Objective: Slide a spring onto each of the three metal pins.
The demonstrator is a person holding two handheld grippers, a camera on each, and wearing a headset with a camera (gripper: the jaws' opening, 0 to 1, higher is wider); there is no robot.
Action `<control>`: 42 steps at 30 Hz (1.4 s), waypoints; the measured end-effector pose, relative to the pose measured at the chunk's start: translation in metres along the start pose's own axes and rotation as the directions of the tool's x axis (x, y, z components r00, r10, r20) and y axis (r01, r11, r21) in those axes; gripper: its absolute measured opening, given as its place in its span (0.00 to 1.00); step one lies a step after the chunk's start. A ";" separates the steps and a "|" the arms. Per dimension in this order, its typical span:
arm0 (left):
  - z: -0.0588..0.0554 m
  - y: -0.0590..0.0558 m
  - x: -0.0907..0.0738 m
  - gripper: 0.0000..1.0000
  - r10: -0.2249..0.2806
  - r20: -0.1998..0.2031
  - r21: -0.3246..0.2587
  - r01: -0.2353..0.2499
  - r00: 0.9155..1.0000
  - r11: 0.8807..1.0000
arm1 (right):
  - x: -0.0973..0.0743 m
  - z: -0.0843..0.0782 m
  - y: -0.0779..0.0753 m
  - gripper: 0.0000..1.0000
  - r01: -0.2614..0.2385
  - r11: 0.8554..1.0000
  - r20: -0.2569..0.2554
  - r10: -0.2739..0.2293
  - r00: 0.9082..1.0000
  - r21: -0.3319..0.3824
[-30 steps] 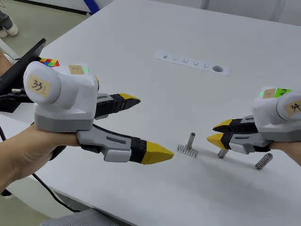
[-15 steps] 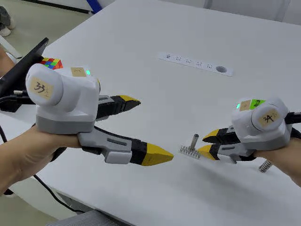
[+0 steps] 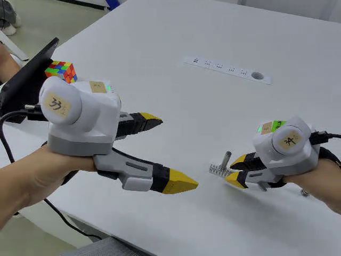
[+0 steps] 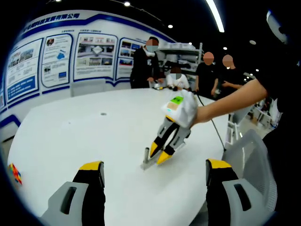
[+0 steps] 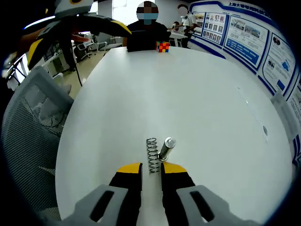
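On table [image 3: 176, 106]: spring [image 3: 217, 170] beside pin [image 3: 226, 158]; cube [image 3: 60, 70], power strip [image 3: 226, 70] well apart.

a white table [image 3: 160, 64] stands before blue-framed wall posters [image 4: 70, 52] under bright ceiling lights [image 4: 214, 14].

My left gripper [image 3: 177, 153] and right gripper [image 3: 231, 169] are white and grey, their black jaws tipped yellow. I see a silvery spring [image 3: 217, 170] and pin [image 3: 226, 158] on the white table [image 3: 160, 53], and a cube [image 3: 61, 70] chequered red, blue, green, yellow.
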State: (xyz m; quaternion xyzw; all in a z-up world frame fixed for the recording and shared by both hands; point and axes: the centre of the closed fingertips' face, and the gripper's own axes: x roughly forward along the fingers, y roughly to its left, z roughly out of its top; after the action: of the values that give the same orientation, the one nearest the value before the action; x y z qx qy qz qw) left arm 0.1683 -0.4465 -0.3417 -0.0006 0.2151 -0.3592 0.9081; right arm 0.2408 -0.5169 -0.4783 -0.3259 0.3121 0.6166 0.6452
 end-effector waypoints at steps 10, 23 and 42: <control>-0.006 0.001 -0.002 0.90 0.003 -0.005 -0.008 -0.003 1.000 1.000 | 0.008 -0.004 0.001 0.12 -0.021 1.000 -0.021 0.022 1.000 0.005; -0.005 -0.011 0.007 0.83 -0.043 -0.018 0.008 0.043 0.999 0.999 | -0.008 0.002 0.010 0.11 -0.035 0.998 -0.010 0.034 0.999 -0.049; -0.002 -0.036 0.047 0.48 -0.105 -0.061 0.140 0.113 0.993 0.984 | -0.092 0.041 0.050 0.11 -0.066 0.977 0.090 0.085 0.992 -0.201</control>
State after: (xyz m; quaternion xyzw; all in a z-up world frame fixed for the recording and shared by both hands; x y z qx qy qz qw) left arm 0.1739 -0.5035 -0.3564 0.0625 0.2127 -0.4228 0.8787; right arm 0.1867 -0.5372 -0.3815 -0.3458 0.2293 0.6838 0.6002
